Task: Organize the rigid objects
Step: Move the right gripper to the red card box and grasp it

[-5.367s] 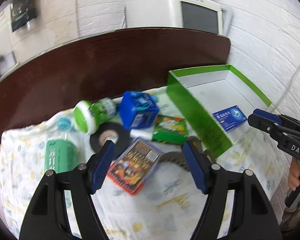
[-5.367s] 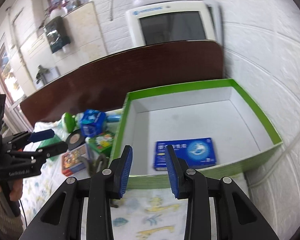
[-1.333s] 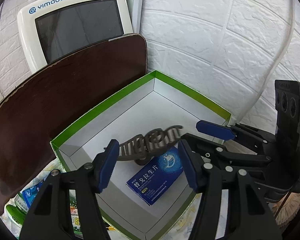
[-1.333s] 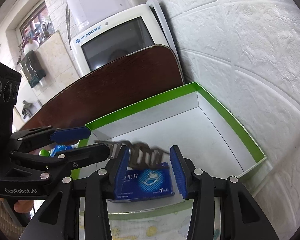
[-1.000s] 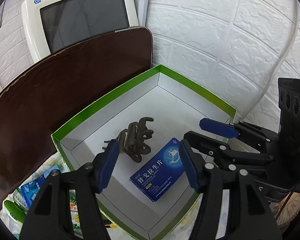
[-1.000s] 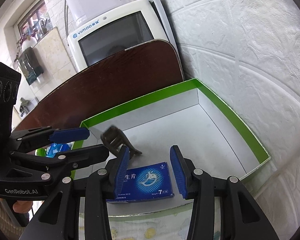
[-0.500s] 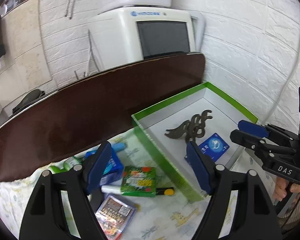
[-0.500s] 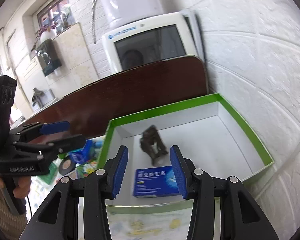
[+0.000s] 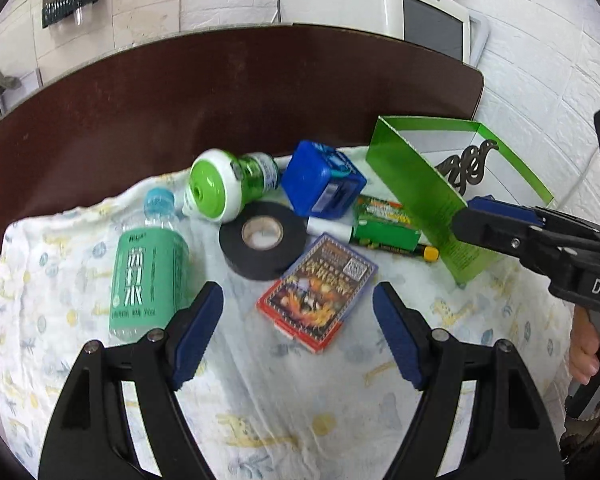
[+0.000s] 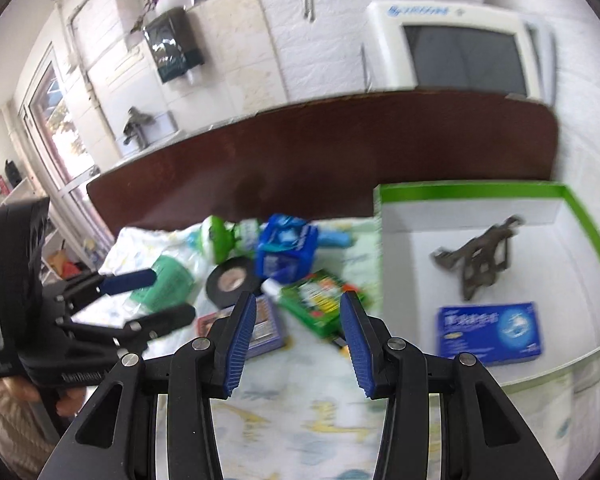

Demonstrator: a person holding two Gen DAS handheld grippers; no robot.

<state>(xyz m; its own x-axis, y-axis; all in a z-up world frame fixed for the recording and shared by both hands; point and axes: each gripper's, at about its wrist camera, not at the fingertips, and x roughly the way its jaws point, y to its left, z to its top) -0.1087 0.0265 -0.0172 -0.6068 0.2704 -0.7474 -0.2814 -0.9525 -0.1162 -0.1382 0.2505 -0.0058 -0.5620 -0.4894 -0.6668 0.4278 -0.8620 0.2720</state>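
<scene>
My left gripper (image 9: pixel 298 332) is open and empty above the patterned cloth, just in front of a card box (image 9: pixel 317 291). Behind it lie a black tape roll (image 9: pixel 260 240), a green bottle (image 9: pixel 150 276), a green-capped bottle (image 9: pixel 228 186), a blue cube box (image 9: pixel 322 178) and a small green box (image 9: pixel 384 222). The green-edged box (image 10: pixel 588 220) holds a dark helix piece (image 10: pixel 480 256) and a blue medicine box (image 10: pixel 490 334). My right gripper (image 10: pixel 298 340) is open and empty, over the cloth left of the green-edged box.
A dark brown board (image 9: pixel 220 92) stands behind the cloth. A white monitor (image 10: pixel 460 48) and a white brick wall are behind it. A yellow-tipped pen (image 9: pixel 420 252) lies by the green-edged box's wall (image 9: pixel 420 196).
My left gripper dropped the dark helix piece into the green-edged box, then swung back left over the loose items. My right gripper turned left and opened wider.
</scene>
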